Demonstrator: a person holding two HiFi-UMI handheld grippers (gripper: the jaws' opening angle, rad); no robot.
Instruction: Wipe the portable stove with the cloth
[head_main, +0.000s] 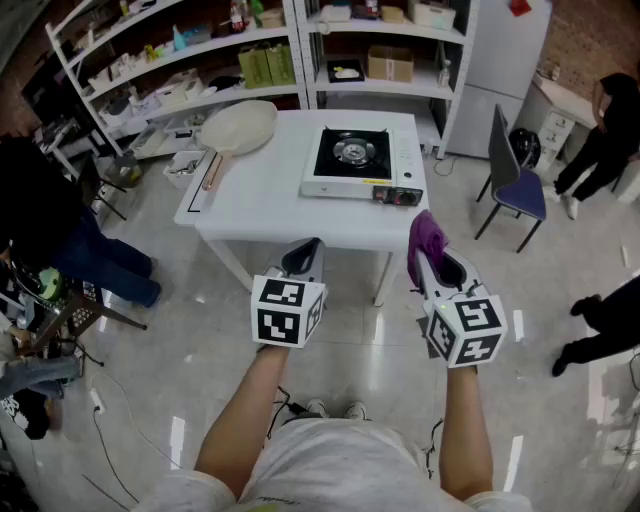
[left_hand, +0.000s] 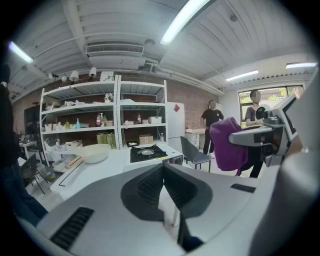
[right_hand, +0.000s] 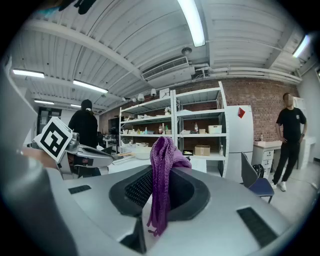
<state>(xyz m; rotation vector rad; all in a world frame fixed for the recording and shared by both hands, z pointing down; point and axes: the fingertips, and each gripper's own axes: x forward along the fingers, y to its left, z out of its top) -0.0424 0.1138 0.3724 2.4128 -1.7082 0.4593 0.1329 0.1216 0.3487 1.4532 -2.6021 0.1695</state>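
Closest in, at about 7 o'clock in the head view, the grey two-jaw left gripper (head_main: 306, 252) is held out with its jaws pressed together on nothing (its own view shows the ribbed pads meeting in a line). At 5 o'clock the right gripper (head_main: 432, 262) pinches a purple knitted cloth (head_main: 424, 235), which stands up above the jaws and hangs in a strand below them in the right gripper view. Both tools hover over the glossy floor, short of the near edge of the white square table (head_main: 250, 205). At 12 o'clock, on the far right part of that table, sits the white portable stove with a black burner top (head_main: 355, 160), well apart from the cloth; a cream frying pan with a wooden handle (head_main: 238, 128) lies at 11 o'clock. Judging from this, the cloth is already in hand but wiping has not begun: what remains is the approach, bringing the cloth onto the stove, and the wiping itself.
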